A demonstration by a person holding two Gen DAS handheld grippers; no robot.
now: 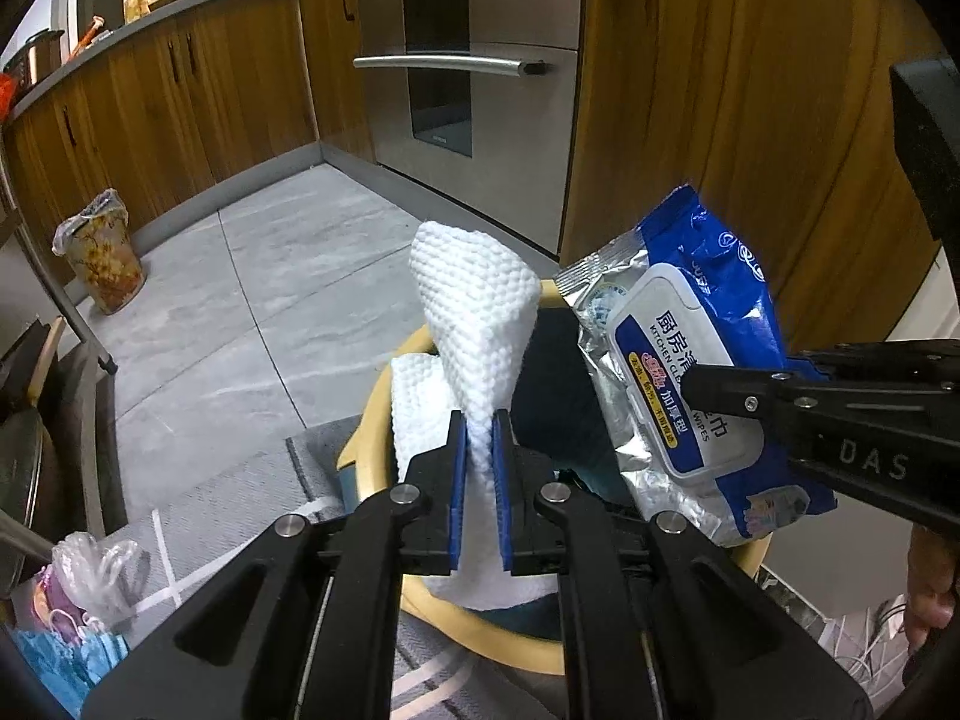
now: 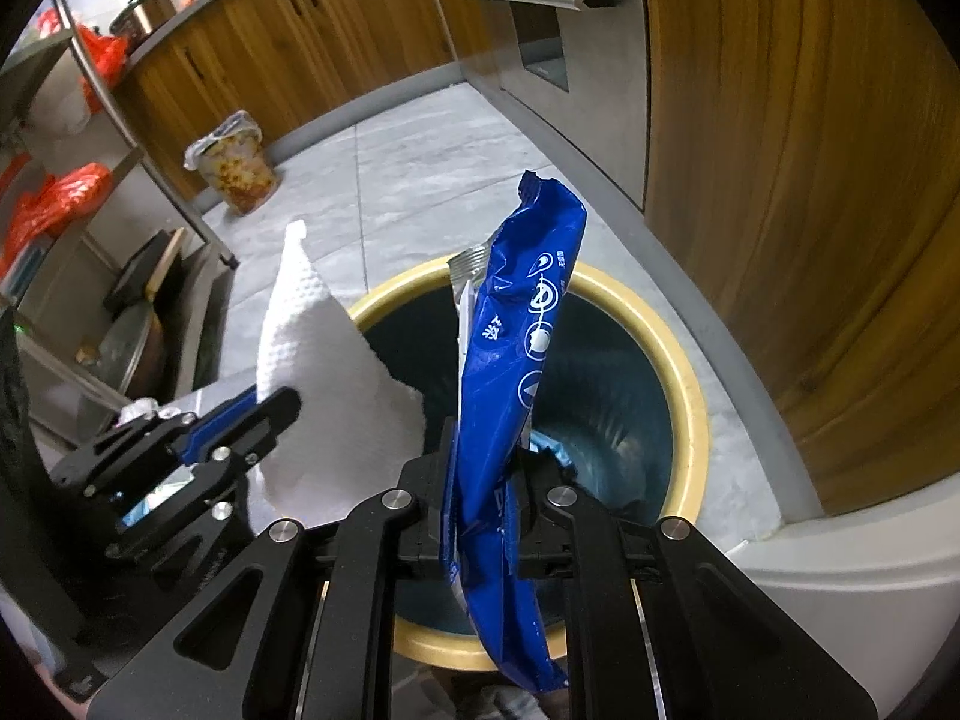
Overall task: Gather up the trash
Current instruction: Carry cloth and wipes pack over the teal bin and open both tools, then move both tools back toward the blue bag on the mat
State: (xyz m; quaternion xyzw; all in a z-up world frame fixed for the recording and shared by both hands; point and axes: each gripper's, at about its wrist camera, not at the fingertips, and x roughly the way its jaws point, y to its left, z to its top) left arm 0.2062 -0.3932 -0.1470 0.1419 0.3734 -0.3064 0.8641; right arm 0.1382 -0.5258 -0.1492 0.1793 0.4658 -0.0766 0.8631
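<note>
L gripper (image 1: 480,420): jaws nearly together, blue pads pinching a white textured wipe (image 1: 474,312) at its waist. The wipe stands up past the tips in a folded cone, long axis running along the fingers and away; its lower flap hangs below the pads. Just beyond and under the tips: the dark mouth of the yellow-rimmed trash bin (image 1: 384,396). The wipe's lower part already sits over the near-left side of the rim, by my read.

R gripper (image 2: 483,462): jaws narrow, clamped edge-on across a blue kitchen wipes pack (image 2: 516,324). Pack's long axis also runs along the fingers, top end sticking out well past the tips, bottom end trailing back below the jaws. From the L wrist cam the pack's white flip lid faces that cam and the pack hangs over the bin's right side.

Key relation: bin opening lies straight ahead of and below both sets of tips; both items are over it or at its rim. R looks more centred over the opening; L is nearer the left rim. Grippers are side by side, near, not touching.

Next, prob: spread jaws and let both drop. Risk: wipe flap catching on the rim, or the pack landing across the rim.
</note>
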